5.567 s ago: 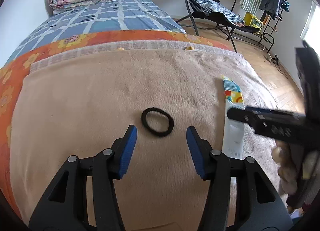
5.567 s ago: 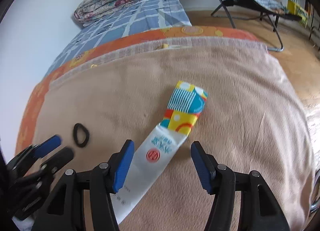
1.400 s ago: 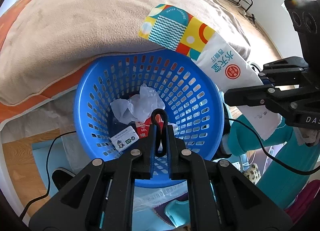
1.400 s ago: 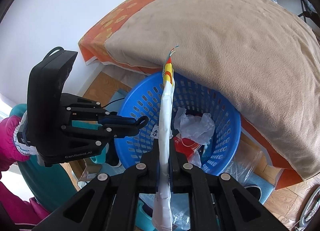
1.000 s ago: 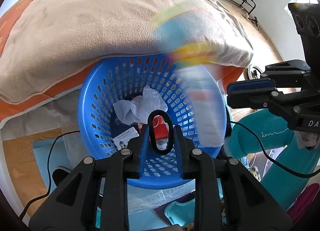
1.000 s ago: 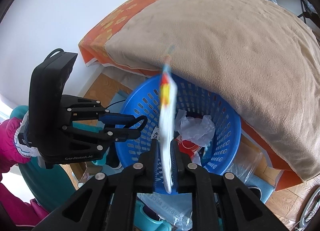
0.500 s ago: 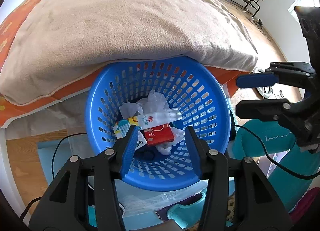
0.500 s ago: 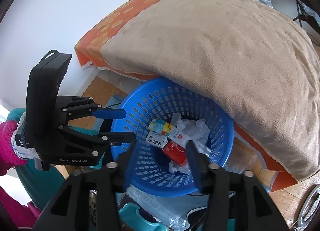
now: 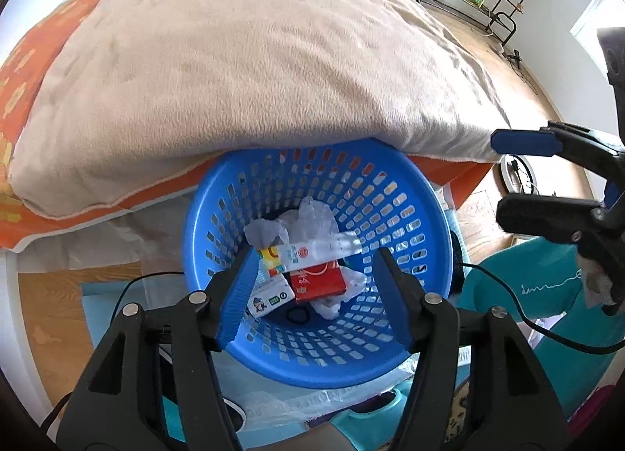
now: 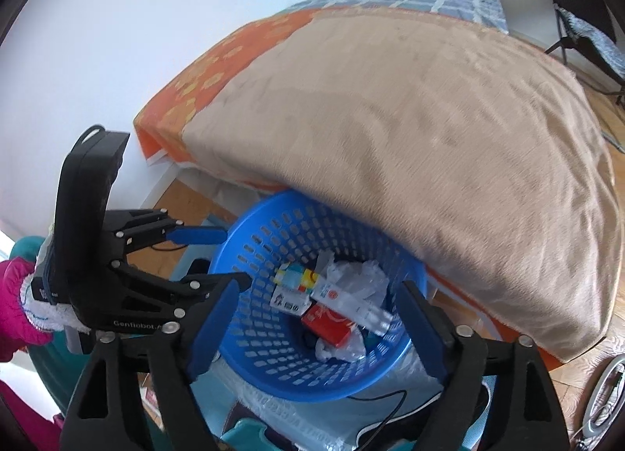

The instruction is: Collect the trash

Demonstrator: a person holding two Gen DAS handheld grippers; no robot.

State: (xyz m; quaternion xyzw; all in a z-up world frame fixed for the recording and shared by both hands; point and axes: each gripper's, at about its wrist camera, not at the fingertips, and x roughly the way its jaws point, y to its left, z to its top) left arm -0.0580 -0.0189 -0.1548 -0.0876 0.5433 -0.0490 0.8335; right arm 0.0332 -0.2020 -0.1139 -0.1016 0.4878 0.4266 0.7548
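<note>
Both jaws gape empty over the basket (image 9: 422, 185), whose wrapper (image 9: 312, 253), lying at twelve o'clock atop the pile, might get snagged by descending fingers.

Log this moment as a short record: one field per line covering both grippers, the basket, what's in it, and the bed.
left gripper: open, empty, above the basket
right gripper: open, empty, above the basket
blue basket: on the floor, partly tucked under the bed edge
long wrapper: in the basket, lying across the top of the pile
black hair tie: at the basket bottom
other contents: red packet, small white box, crumpled white plastic
beige blanket: nothing lying on its visible part
</note>
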